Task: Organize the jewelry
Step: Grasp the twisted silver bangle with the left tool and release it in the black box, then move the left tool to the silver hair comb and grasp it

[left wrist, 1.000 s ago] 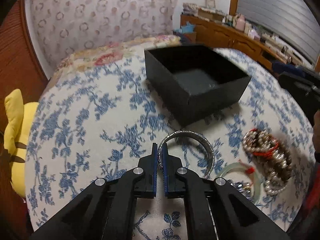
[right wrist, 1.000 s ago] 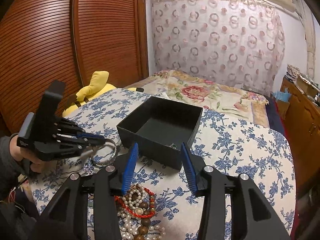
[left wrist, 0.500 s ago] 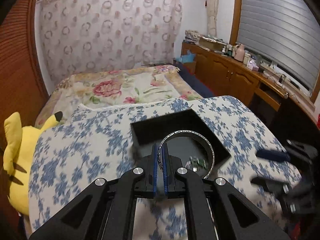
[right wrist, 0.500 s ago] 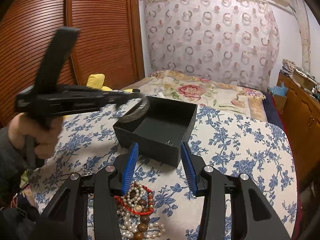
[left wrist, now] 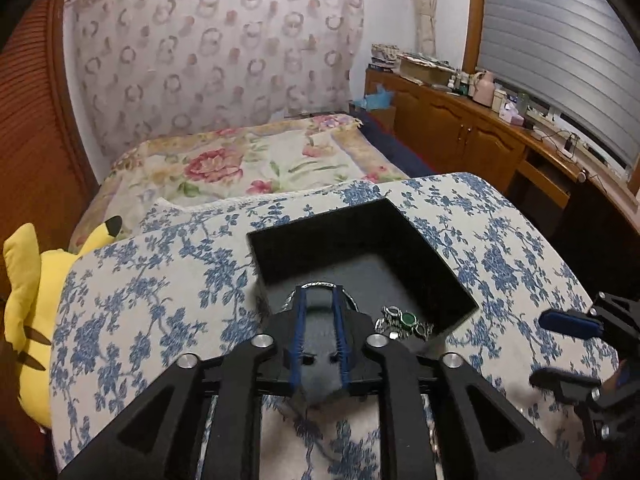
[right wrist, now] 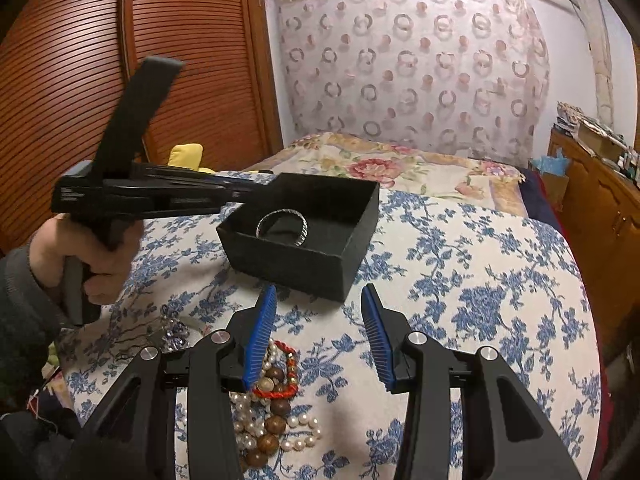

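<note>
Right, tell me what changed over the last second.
The left tongs carried the silver bangle from the cloth up over the black box, then opened and let it go; it now sits inside the box. The right tongs stayed open above the pearl and bead pile, which did not move.

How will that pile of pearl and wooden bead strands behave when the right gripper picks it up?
The bead strands look loosely heaped and tangled with a red cord, so they will probably hang floppy and drag neighbours along. The round, glossy pearls may slip between the open jaws of the right gripper. Being many beads together, the pile is likely fairly heavy for its size.
</note>
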The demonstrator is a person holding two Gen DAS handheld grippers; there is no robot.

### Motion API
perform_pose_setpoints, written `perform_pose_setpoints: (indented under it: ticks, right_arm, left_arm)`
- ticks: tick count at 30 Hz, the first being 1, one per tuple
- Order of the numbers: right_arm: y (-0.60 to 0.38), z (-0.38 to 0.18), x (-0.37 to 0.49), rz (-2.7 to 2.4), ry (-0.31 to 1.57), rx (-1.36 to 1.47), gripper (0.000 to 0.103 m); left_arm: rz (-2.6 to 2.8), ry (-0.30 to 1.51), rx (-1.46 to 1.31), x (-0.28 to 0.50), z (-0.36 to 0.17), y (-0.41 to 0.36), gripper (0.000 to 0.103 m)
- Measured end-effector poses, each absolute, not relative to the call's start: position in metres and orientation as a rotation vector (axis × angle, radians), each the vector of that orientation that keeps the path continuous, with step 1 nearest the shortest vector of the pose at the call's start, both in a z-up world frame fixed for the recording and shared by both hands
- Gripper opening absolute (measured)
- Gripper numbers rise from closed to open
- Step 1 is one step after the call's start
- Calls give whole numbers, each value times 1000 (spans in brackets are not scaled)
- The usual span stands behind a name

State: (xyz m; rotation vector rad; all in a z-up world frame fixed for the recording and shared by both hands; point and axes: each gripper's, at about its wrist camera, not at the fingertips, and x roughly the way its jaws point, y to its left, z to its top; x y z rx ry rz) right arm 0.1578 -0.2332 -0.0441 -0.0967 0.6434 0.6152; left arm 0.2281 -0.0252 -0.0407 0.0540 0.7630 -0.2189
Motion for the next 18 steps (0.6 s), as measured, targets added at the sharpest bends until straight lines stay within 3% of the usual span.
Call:
perform_pose_setpoints:
  ticks: [2,5,12,18]
  right_arm:
    - [-236,-44,152,611,647,-91,47]
    - [-239,-46,142,615,651,-85,47]
    - [-234,-57,118,641,680,-92,47]
    - [-224,-69,103,660,710,-115,47]
  left_arm:
    - [-221,748,41,214,-38,-19,29]
    - [-226,741,28,192,-36,-11,31]
    - [-236,741,15,137,-48,6,51]
    - [-266,784,1,101,-69,11,55]
